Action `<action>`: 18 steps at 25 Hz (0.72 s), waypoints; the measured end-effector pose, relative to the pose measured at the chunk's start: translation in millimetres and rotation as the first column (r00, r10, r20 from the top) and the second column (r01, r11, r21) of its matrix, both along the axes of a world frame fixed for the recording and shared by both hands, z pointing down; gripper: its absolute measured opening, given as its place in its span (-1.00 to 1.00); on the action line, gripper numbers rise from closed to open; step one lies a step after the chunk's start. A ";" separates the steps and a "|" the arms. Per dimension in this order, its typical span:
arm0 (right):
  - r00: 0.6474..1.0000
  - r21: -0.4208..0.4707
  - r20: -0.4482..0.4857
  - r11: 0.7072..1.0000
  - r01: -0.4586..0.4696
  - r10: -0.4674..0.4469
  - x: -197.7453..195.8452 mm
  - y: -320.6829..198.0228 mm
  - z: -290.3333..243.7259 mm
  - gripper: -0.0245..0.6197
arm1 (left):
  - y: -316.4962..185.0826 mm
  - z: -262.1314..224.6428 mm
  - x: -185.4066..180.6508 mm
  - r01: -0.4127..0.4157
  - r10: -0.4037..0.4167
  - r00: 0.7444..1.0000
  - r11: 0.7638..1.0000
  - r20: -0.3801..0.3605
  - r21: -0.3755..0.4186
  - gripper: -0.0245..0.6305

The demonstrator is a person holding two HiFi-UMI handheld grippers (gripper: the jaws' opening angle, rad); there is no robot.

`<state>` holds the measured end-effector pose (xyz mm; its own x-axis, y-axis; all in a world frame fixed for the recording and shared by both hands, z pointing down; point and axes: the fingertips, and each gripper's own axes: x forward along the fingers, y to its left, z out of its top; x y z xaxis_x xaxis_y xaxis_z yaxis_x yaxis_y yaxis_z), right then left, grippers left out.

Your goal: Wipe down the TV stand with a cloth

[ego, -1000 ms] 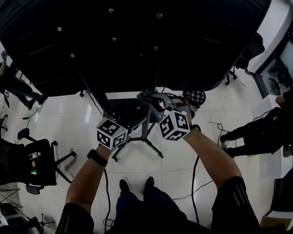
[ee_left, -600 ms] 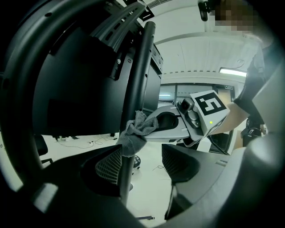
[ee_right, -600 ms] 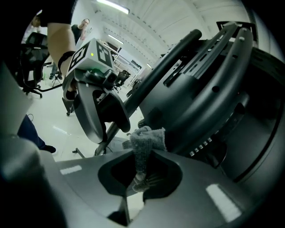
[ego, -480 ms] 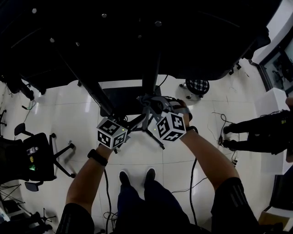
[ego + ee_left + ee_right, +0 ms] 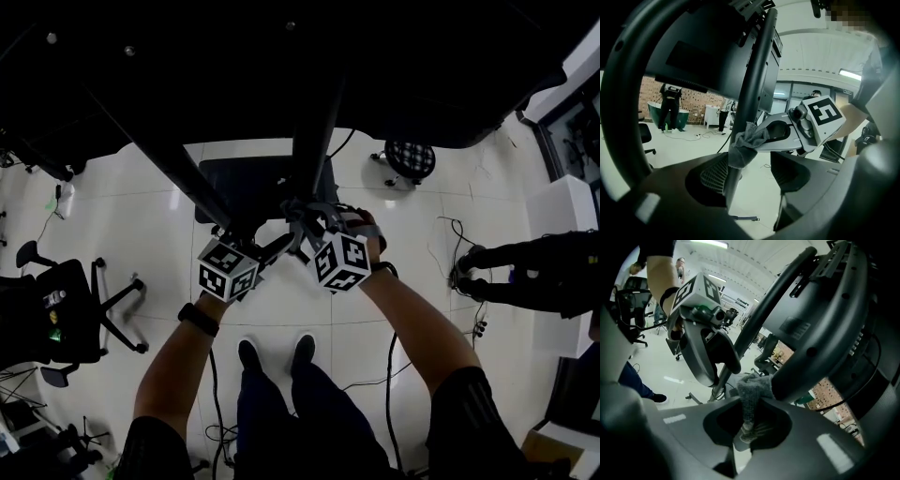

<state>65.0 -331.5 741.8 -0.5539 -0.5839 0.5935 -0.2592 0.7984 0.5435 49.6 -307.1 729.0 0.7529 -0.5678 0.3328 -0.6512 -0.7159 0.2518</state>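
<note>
tv stand wiping seems midway: my right gripper pinches the cloth against its pole, left gripper spread astride that pole nearby, and i judge the base remains.

The cloth is a grey, rough, nubbly woven fabric. The TV stand pole looks like smooth black metal with a dull sheen. The floor is glossy pale tile, and the left gripper is matt grey plastic.
</note>
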 end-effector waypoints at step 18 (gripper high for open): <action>0.998 -0.163 -0.048 0.985 -0.057 0.050 -0.7 -0.2 170.9 -0.86 | 1.1 155.7 -7.6 0.017 -0.012 0.999 0.986 0.031 -0.164 0.02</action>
<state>64.3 -331.7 912.7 -0.4958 -0.5048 0.7066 -0.2832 0.8632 0.4180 42.1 -306.0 884.7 0.7330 -0.5148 0.4446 -0.6705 -0.6568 0.3449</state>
